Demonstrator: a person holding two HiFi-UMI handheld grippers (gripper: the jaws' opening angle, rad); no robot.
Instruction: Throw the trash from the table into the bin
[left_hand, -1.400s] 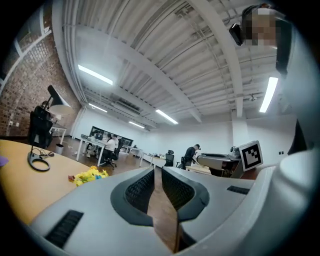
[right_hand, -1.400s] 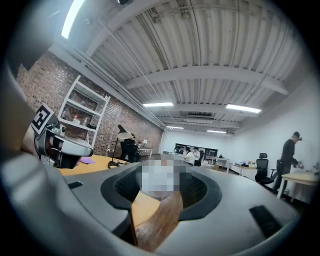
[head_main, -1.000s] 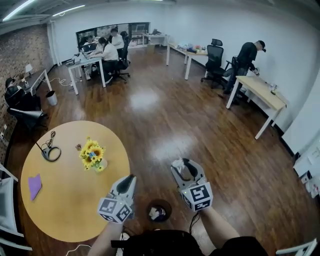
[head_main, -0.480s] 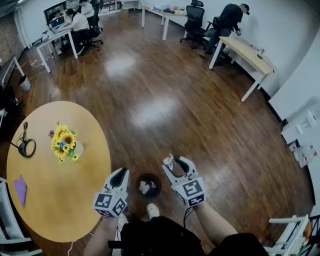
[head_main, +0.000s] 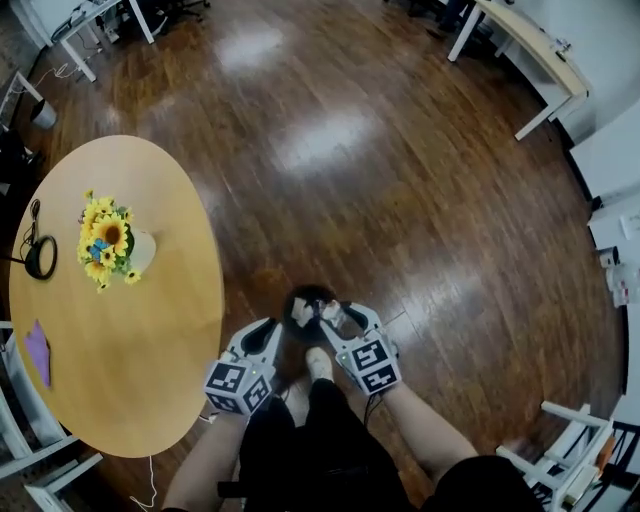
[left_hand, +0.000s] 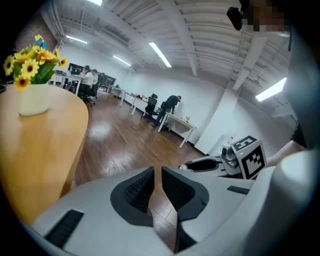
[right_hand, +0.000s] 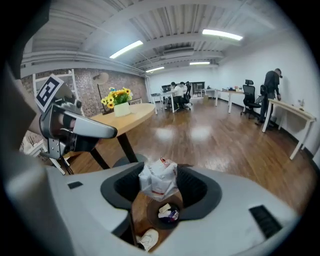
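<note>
A small dark round bin (head_main: 303, 303) stands on the wood floor by the round table and holds some trash (right_hand: 167, 213). My right gripper (head_main: 335, 313) hangs just over the bin's right rim, shut on a crumpled white paper wad (right_hand: 159, 178) with red print. In the right gripper view the wad sits between the pads, directly above the bin (right_hand: 165, 214). My left gripper (head_main: 269, 327) is to the left of the bin. Its jaws (left_hand: 157, 173) are shut with nothing between them.
The round wooden table (head_main: 150, 330) lies to the left, carrying a vase of sunflowers (head_main: 108, 242), a black cable (head_main: 40, 256) and a purple item (head_main: 38, 350). The person's white shoe (head_main: 318, 362) stands beside the bin. White desks (head_main: 530, 55) stand far off.
Both grippers have dropped from chest height down to the bin. The right one has brought the paper wad over the bin's opening. The head view has tilted downward.
</note>
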